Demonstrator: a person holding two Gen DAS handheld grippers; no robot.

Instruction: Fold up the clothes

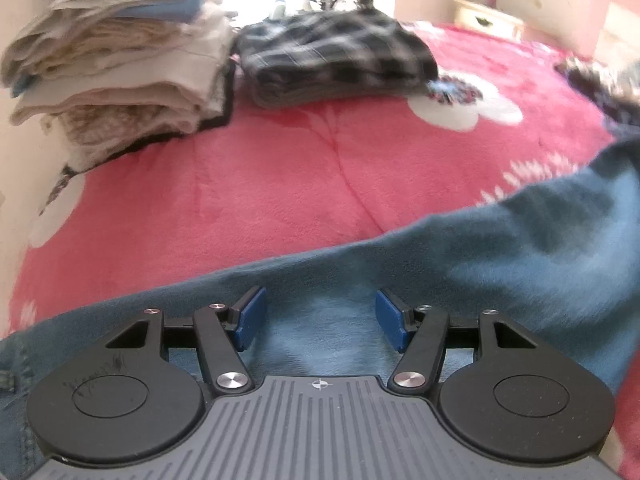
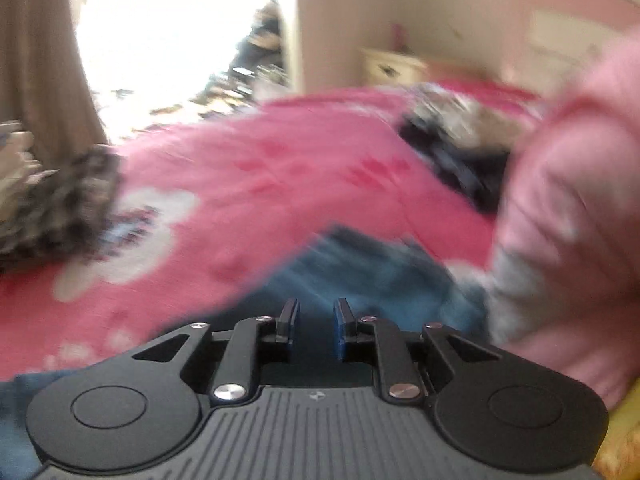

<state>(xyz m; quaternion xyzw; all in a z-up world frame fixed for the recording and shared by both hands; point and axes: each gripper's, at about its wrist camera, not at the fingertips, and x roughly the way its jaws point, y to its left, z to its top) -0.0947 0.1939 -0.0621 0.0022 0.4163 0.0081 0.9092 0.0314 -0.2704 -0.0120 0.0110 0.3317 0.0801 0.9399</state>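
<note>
Hovering over jeans [image 1: 520, 248] | left gripper [image 1: 321, 318] gaping wide, gripping nothing | right gripper [image 2: 316, 322] narrowly parted, gripping nothing

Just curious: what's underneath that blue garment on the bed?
The blue garment lies on the pink flowered blanket, which shows around it. Whatever sits directly beneath the cloth is covered.

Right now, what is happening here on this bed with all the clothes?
A person is folding laundry on a pink flowered fleece blanket, with a two-finger gripper in each hand. Both the left gripper and the right gripper are open, above a blue denim garment that lies spread out; neither holds it. A stack of folded beige clothes and a folded black-and-white plaid garment already sit farther back.
</note>
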